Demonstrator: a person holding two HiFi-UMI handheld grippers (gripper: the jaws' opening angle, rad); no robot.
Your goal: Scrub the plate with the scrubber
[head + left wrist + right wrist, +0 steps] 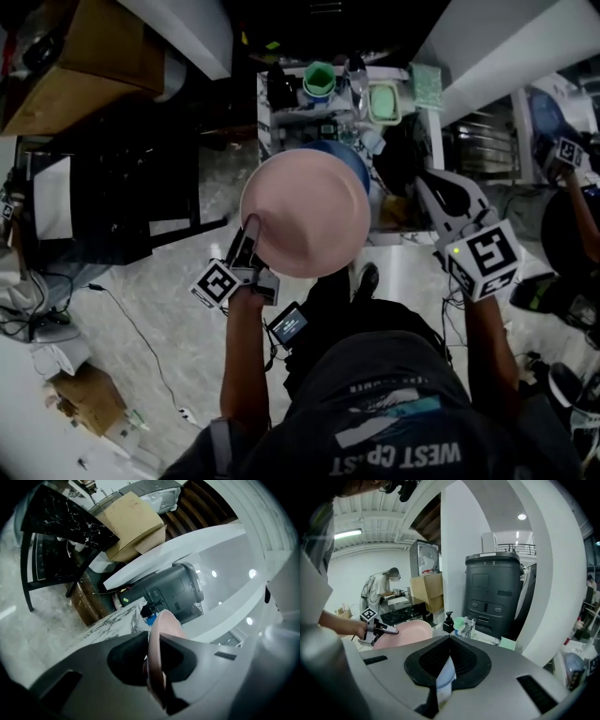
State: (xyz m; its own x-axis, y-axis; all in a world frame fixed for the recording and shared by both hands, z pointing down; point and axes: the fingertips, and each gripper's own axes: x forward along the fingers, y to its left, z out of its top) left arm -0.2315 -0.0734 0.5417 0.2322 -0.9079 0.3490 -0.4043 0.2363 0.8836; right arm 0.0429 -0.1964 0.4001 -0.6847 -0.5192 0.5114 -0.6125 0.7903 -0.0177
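A round pink plate [305, 211] hangs tilted above the sink counter [281, 122]. My left gripper [251, 230] is shut on its left rim. In the left gripper view the plate [161, 625] stands edge-on between the pads of that gripper [154, 641]. The right gripper view shows the plate [410, 632] with the left gripper [391, 631] on its rim. My right gripper [424, 180] is to the right of the plate, apart from it, its jaws shut [450, 639]. A green scrubber pad [427, 84] lies at the counter's far right corner [506, 643].
A green cup [319, 80], a faucet [468, 627], a black soap bottle [448, 622] and a pale green tub [384, 101] crowd the counter. A blue basin [354, 159] sits under the plate. A black table [122, 187] stands left. Another person [382, 590] works behind.
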